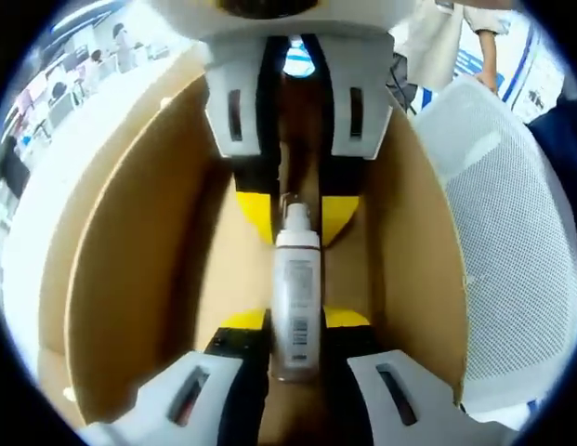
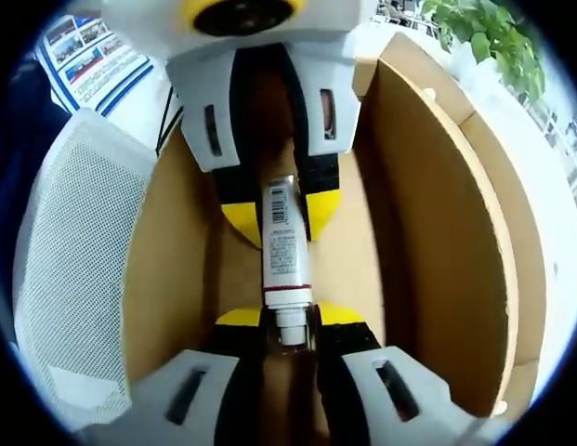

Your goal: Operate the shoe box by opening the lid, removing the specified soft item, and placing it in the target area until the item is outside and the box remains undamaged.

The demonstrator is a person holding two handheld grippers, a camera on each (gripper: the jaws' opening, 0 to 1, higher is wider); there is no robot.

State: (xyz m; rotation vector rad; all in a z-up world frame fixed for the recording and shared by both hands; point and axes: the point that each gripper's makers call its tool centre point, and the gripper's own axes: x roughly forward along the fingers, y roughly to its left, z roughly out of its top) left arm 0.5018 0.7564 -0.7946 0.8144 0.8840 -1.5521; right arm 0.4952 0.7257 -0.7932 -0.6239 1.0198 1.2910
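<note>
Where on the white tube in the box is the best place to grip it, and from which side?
Grip the tube across its wide body, probably near the middle, coming from above through the open top of the cardboard box. It lies flat along the box floor between close walls, so the ends are awkward. Here the left gripper holds the body end and the right gripper the narrow cap end.
</note>
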